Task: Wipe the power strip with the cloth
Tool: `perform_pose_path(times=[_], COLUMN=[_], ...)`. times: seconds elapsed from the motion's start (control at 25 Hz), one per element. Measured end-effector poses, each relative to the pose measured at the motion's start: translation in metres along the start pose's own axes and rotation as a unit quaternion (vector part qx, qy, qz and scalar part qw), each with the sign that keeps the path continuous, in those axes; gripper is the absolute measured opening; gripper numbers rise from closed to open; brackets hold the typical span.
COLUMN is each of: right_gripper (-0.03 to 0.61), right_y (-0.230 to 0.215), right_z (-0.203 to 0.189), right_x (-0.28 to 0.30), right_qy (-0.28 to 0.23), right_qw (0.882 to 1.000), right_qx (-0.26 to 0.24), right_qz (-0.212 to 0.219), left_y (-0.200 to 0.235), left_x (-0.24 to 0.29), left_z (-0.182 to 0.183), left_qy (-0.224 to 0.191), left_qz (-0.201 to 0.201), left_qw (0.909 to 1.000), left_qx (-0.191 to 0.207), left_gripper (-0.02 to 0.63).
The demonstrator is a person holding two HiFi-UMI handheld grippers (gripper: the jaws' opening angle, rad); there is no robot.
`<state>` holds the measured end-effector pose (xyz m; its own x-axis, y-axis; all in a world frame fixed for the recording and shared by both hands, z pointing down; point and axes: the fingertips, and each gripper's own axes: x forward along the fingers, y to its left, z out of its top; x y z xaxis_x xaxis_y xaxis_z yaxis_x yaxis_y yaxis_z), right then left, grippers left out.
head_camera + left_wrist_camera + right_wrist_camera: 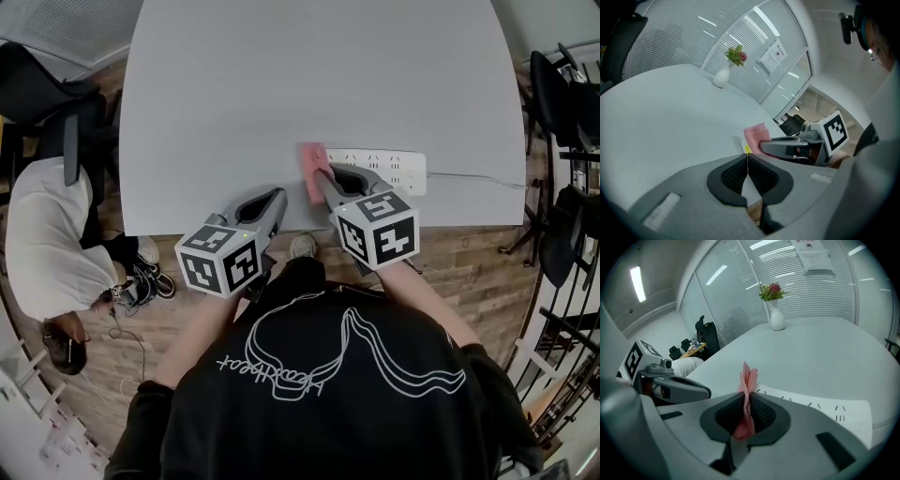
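Cloth [749,376], judged soft and light: we pinched its fold in right tool [746,401], nine o'clock of power strip [394,171]; left tool [747,159] clenched, empty.

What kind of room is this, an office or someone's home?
Most likely an office meeting room: a big white table, a glass wall with blinds behind it, and black office chairs beside it.
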<state>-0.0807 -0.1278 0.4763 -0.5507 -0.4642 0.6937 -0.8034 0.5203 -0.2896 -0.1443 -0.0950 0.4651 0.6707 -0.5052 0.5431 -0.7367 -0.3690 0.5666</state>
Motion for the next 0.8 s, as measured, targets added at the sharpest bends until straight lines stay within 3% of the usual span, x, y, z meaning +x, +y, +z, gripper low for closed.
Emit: perform_pose_path(times=[0.8], right_gripper=[0.040], right_y=[-0.028], right_z=[-0.008], right_x=[-0.017], right_qy=[0.000], right_qw=[0.999], right_qx=[0.024], right_qz=[-0.030], left_y=[-0.005], left_x=[0.000], left_z=[-0.003], left_qy=[0.007], left_qz=[-0.009], left_qw=[0.9999], left_qx=[0.005], left_gripper=[0.014])
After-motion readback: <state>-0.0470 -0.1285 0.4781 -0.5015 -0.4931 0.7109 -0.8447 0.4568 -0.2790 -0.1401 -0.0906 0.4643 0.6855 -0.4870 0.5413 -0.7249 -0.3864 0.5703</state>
